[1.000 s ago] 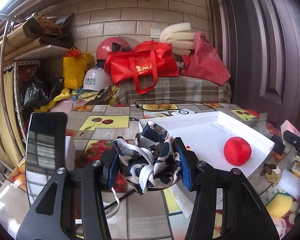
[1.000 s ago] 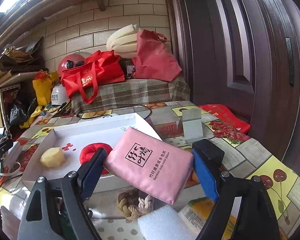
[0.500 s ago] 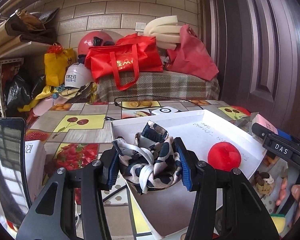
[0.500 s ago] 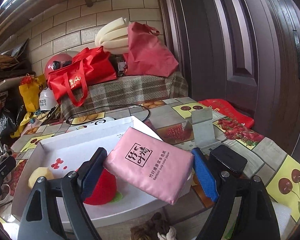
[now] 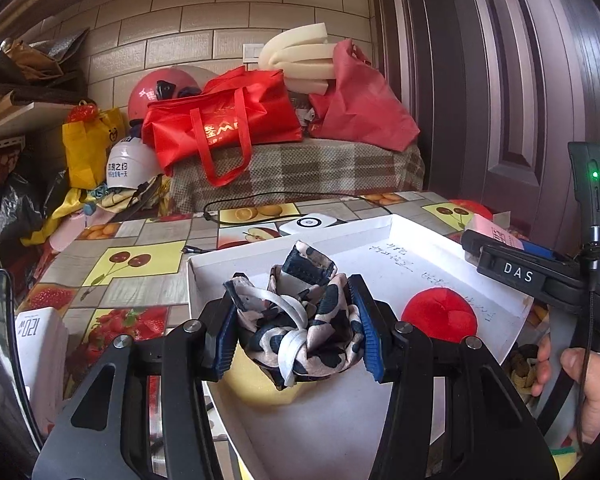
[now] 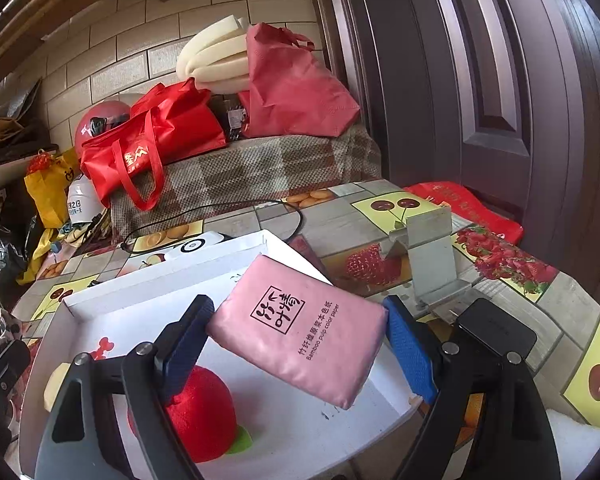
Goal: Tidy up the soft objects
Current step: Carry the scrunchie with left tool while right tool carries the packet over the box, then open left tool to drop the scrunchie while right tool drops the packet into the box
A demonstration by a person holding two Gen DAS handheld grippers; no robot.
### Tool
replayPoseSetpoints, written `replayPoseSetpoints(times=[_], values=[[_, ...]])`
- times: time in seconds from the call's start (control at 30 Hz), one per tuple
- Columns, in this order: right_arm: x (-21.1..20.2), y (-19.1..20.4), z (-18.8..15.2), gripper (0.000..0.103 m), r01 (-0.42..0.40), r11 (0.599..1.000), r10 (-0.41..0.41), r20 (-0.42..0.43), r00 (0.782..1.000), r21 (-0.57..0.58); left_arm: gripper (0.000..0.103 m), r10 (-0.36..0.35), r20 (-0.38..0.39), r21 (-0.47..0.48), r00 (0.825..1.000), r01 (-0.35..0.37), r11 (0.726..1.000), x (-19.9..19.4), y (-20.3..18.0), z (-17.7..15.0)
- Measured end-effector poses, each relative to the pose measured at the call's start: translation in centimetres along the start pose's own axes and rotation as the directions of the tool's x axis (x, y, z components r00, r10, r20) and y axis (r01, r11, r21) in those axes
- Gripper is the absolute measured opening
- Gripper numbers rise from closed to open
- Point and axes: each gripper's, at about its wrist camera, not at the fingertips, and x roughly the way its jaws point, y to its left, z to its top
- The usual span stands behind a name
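Scarf [image 5: 300, 320], light and limp, bunches in the left hand-held gripper [image 5: 296, 330] over the tray [image 5: 380, 232]; the right hand-held gripper [image 6: 300, 344] pinches the squashy tissue pack [image 6: 300, 336] by its ends.

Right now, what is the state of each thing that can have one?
Left hand-held gripper: shut on scarf.
Scarf: bunched, held over tray.
Right hand-held gripper: shut on tissue pack.
Tissue pack: tilted, held over tray.
Tray: open, holds red ball.
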Motion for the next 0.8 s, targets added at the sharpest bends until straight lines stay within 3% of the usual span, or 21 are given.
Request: replayPoseSetpoints(times=[0.63, 0.73, 0.8], values=[[1.6, 2.4, 0.4, 0.087, -0.011, 0.995, 0.009, -0.017, 1.000, -0.101, 0.052, -0.014, -0.068, 0.018, 0.998, 0.015, 1.000, 2.1, -0.7, 0.3], [1.8, 2.6, 0.4, 0.090, -0.017, 0.993, 0.015, -0.026, 1.000, -0.113, 0.077, -0.004, -0.051, 0.035, 0.999, 0.005, 0.999, 1.7, -1.1, 0.3], [1.6, 2.8, 0.4, 0.097, -0.015, 0.992, 0.013, -0.016, 1.000, -0.126, 0.101, 0.001, -0.037, 0.050, 0.999, 0.001, 0.999, 1.5, -1.3, 0.3]])
